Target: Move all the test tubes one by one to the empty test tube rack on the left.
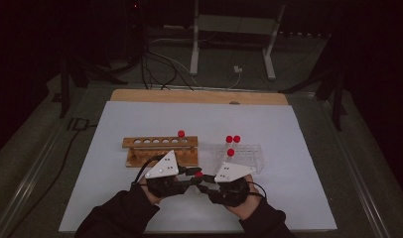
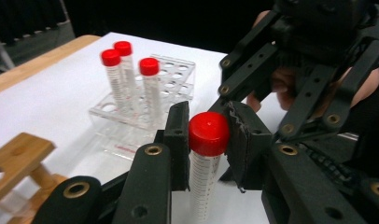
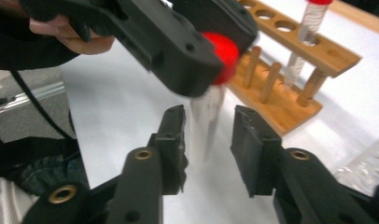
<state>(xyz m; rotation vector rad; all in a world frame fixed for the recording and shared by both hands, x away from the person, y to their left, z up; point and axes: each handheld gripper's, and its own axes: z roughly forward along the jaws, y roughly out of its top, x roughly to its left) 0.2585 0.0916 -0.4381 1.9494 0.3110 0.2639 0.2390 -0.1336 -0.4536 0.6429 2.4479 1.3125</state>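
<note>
A clear tube with a red cap (image 2: pixel 204 182) stands upright between both grippers near the table's front middle. My left gripper (image 2: pixel 210 128) is shut on it at the cap, both pads pressing the cap's sides. My right gripper (image 3: pixel 210 120) faces it from the other side; its jaws straddle the tube's blurred body (image 3: pixel 205 135) lower down, with a gap at each pad. In the high view the two grippers meet tip to tip, left gripper (image 1: pixel 193 177) and right gripper (image 1: pixel 204 182), with the red cap (image 1: pixel 198 174) between them.
A wooden rack (image 1: pixel 160 148) behind the left hand holds one red-capped tube (image 1: pixel 181 134) near its right end. Behind the right hand, a clear plastic rack (image 1: pixel 249 157) holds three red-capped tubes (image 2: pixel 149 70). Both stand on a white sheet (image 1: pixel 289 198).
</note>
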